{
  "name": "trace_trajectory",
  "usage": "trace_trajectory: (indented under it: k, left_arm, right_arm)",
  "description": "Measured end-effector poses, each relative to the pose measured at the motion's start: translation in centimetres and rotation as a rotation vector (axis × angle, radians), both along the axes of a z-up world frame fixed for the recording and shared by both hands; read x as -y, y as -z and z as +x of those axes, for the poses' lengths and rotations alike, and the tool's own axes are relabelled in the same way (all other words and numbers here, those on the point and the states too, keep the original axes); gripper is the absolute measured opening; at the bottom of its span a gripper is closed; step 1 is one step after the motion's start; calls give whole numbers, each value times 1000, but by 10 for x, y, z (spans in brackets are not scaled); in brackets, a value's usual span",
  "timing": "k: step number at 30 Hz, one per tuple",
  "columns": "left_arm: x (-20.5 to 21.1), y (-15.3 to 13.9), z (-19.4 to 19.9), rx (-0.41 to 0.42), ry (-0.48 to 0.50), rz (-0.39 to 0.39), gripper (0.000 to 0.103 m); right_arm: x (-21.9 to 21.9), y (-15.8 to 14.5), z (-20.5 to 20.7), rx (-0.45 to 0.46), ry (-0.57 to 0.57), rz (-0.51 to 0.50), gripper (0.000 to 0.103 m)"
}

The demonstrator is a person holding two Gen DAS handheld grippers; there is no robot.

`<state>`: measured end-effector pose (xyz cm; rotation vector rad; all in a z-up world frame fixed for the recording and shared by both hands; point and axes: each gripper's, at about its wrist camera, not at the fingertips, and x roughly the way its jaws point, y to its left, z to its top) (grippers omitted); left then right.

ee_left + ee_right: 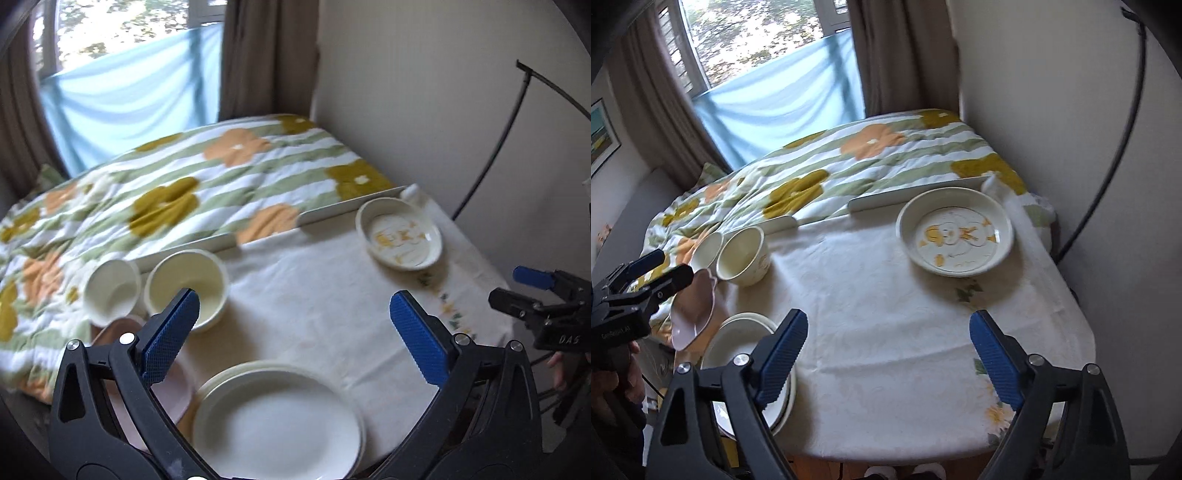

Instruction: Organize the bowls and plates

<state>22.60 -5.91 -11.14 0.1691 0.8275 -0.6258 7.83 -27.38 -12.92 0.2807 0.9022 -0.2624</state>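
Note:
A stack of white plates (277, 417) lies at the near left of the table, also in the right wrist view as the plate stack (738, 336). A pink dish (694, 310) lies beside it. Two cream bowls (186, 284) (110, 291) stand side by side at the table's far left. A deep plate with a yellow cartoon print (955, 236) sits at the far right. My left gripper (295, 325) hangs open above the plate stack, nothing between its blue pads. My right gripper (888, 350) hangs open over bare tablecloth, holding nothing.
The table has a white cloth (886, 295) with flower prints along its right edge. Behind it lies a bed with a flowered quilt (166, 192). A wall and a black curved cable (1123, 129) stand to the right. Feet in white slippers (905, 472) show below the near edge.

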Motion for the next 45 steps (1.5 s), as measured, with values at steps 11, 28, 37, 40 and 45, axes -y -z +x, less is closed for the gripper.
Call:
trace_trajectory:
  k: [11,28,37,40,45]
  left_arm:
    - [157,13,91,-149,288,-23,103]
    - [250,183,178,-443,353,164,52]
    - [257,184,176,-396,394,203,17]
    - [258,184,177,-400,389,199,16]
    - [259,182,174,-382,378,214,17]
  right_arm:
    - [94,4,8,32,204,63,87]
    - [172,134,85,-71,301,388,48]
    - [173,141,94,-84,310,363,17]
    - [173,142,96,-88,308,352,15]
    - [175,142,97,-90,284,348,15]
